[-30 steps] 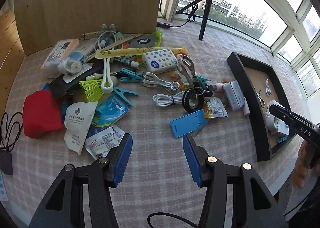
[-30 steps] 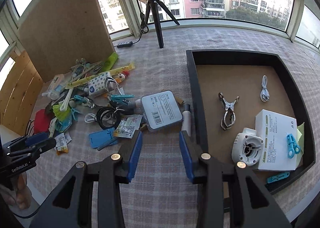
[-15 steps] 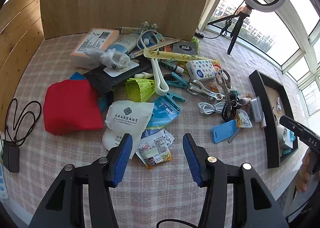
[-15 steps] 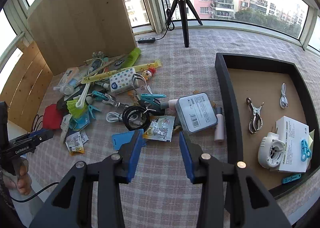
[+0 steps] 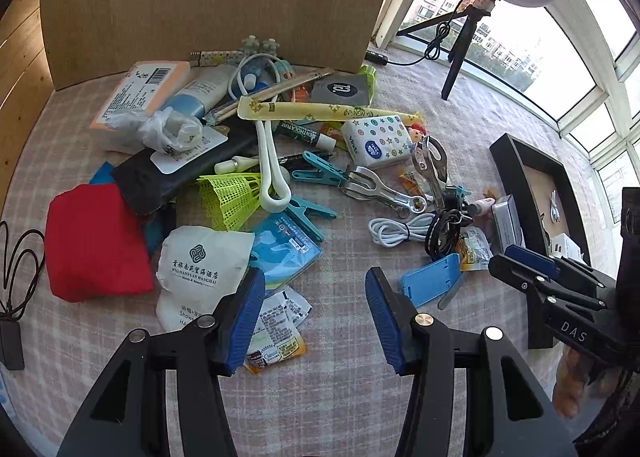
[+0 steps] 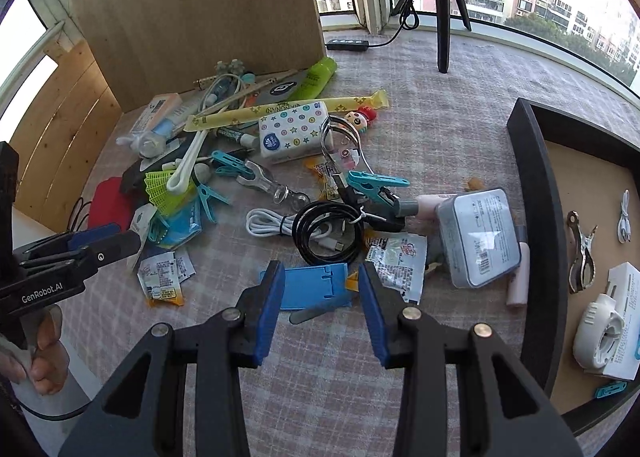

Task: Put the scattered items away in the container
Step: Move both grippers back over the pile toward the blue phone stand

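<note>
**A:** What lies on the worktop [image 6: 420, 145]?

**B:** A checked cloth covers it, and a heap of small household items is scattered across the middle. Nearest the right gripper [image 6: 321, 277] lies a blue plastic phone stand [image 6: 316, 289], flat on the cloth. Just behind it sits a coiled black cable [image 6: 328, 231], touching a coiled white cable [image 6: 266, 225]. A grey tin [image 6: 478, 237] rests to the right, near the black tray [image 6: 534, 193].

**B:** The tray stands at the right edge of the pile. Inside it are a metal clip [image 6: 580, 253], a small white cable, a white box and a round white device.

**A:** And the grippers?

**B:** Both are released, blue pads spread apart, holding nothing. The right gripper hovers low over the phone stand, which shows between its jaws. The left gripper [image 5: 315, 289] hangs above a printed snack sachet [image 5: 276, 327] and a white hotel packet [image 5: 202, 263], beside a red cloth pouch [image 5: 94, 241].
</note>
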A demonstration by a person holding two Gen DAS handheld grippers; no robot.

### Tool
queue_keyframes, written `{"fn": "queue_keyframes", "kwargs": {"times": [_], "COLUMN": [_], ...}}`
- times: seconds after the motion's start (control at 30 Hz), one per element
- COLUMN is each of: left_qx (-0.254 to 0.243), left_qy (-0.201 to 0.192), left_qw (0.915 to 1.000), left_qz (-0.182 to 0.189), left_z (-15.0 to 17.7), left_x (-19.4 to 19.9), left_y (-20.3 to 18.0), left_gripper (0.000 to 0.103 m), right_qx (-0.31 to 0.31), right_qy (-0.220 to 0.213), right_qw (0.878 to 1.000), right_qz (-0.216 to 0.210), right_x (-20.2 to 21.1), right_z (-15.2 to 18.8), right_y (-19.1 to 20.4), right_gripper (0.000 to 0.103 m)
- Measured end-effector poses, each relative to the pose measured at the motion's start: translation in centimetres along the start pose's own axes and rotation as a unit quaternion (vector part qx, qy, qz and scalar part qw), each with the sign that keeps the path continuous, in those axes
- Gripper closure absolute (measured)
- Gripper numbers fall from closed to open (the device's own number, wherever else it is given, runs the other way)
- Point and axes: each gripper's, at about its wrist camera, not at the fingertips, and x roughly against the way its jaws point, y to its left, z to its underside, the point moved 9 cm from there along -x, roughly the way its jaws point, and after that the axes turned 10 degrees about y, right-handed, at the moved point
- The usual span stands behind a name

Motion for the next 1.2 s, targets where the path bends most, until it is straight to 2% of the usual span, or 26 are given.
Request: {"fn": "queue_keyframes", "kwargs": {"times": [0.23, 0.4, 0.63, 0.7, 0.77, 0.9, 1.1, 1.2], "left_qx": [0.009, 0.028, 0.061, 0.065, 0.055, 0.029, 0.017, 0.013], "left_qy": [0.001, 0.018, 0.028, 0.033, 0.03, 0.021, 0.038, 0.043], "left_qw": [0.9999, 0.9992, 0.9976, 0.9972, 0.9978, 0.9987, 0.9984, 0.998], "left_qz": [-0.013, -0.02, -0.018, -0.014, -0.024, -0.037, -0.039, -0.045], "left_z": [0.0, 2.4, 5.6, 5.8, 5.8, 4.9, 3.7, 3.4], "left_x": [0.8, 0.7, -0.4, -0.8, -0.8, -0.8, -2.5, -3.1], "left_y": [2.9, 6.4, 9.0, 9.3, 9.1, 8.0, 7.8, 7.9], "left_gripper": [0.053, 0.053, 0.053, 0.053, 0.052, 0.046, 0.047, 0.047], "right_qx": [0.009, 0.033, 0.068, 0.079, 0.087, 0.113, 0.148, 0.162], "right_qy": [0.015, 0.021, 0.046, 0.054, 0.061, 0.071, 0.085, 0.081], "right_qw": [1.0, 0.999, 0.996, 0.994, 0.993, 0.989, 0.983, 0.982], "right_qz": [-0.006, -0.017, -0.041, -0.049, -0.055, -0.06, -0.063, -0.058], "right_x": [-1.2, -1.4, -3.0, -3.6, -4.3, -5.8, -7.7, -8.0], "right_z": [0.0, 0.5, 2.1, 2.4, 2.6, 3.0, 4.0, 4.0], "right_y": [0.2, 1.9, 5.5, 6.8, 8.1, 11.1, 14.6, 15.7], "right_gripper": [0.065, 0.065, 0.065, 0.065, 0.065, 0.065, 0.061, 0.054]}}
